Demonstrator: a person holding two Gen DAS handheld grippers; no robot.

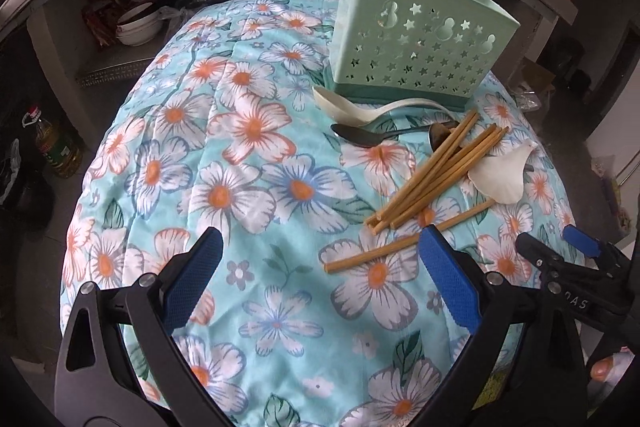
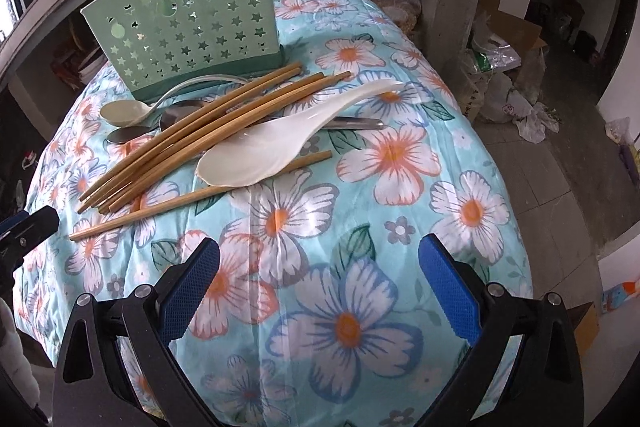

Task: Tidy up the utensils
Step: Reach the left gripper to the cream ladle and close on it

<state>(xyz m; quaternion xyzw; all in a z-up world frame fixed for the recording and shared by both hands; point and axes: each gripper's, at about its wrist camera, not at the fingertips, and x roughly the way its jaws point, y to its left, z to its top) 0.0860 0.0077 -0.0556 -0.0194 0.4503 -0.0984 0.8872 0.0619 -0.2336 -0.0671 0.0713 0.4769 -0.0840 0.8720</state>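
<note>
Though hidden from the left view, steel spoon handle (image 2: 352, 123) beneath white ladle (image 2: 264, 151); both claws apart.

Chopsticks (image 2: 208, 131), spoons (image 2: 280, 147) piled beside green holder (image 2: 184, 39)

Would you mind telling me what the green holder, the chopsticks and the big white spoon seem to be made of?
Green holder: looks like matte moulded plastic, with cleanly punched star cut-outs. Chopsticks: probably bamboo or wood, tan and unvarnished, with a faint lengthwise grain. Big white spoon: glossy, slightly translucent at the edges, so plastic or melamine more likely than ceramic; I cannot be sure.
</note>
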